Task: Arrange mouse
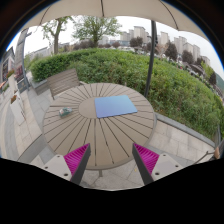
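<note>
A small grey mouse (64, 111) lies on the left part of a round slatted wooden table (95, 138). A blue mouse mat (115, 105) lies flat on the table's far middle, to the right of the mouse. My gripper (111, 162) is open and empty, held back from the table's near edge. Its two fingers with magenta pads (76, 158) stand wide apart with paving between them. The mouse and mat are well beyond the fingers.
A wooden chair (62, 80) stands behind the table at the left. A parasol pole (152, 60) rises at the right beside a green hedge (150, 75). Light paving (185, 140) surrounds the table.
</note>
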Available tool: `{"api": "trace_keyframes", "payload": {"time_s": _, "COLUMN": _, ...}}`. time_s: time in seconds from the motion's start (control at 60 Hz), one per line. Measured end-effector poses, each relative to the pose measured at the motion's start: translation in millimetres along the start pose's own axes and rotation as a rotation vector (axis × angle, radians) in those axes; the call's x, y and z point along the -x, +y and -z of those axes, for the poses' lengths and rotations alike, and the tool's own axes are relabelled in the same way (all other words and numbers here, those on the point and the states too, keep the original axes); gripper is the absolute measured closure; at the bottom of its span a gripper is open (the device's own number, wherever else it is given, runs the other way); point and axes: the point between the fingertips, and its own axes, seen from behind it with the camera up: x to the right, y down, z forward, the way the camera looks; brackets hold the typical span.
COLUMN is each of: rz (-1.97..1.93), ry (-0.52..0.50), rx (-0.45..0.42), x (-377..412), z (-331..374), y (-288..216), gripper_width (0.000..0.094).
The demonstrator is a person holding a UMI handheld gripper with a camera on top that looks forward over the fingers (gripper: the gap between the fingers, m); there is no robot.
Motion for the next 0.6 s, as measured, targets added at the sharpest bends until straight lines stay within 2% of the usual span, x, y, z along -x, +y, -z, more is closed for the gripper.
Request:
{"api": "trace_keyframes", "payload": {"time_s": 0.167, "rz": 0.001, "ry": -0.012, "rx": 0.004, "x": 83.8, "z": -28.4, "y": -5.8, "gripper_width": 0.0072}}
{"api": "trace_keyframes", "payload": {"time_s": 0.4, "rz": 0.008, "ry": -0.089, "rx": -0.024, "x": 233.7, "z": -73.3, "y": -23.4, "gripper_width": 0.008}}
{"api": "trace_keyframes", "payload": {"time_s": 0.6, "rz": 0.013, "ry": -0.123, "rx": -0.025, "x": 310.0, "z": -119.1, "y": -31.3, "gripper_width": 0.0081}}
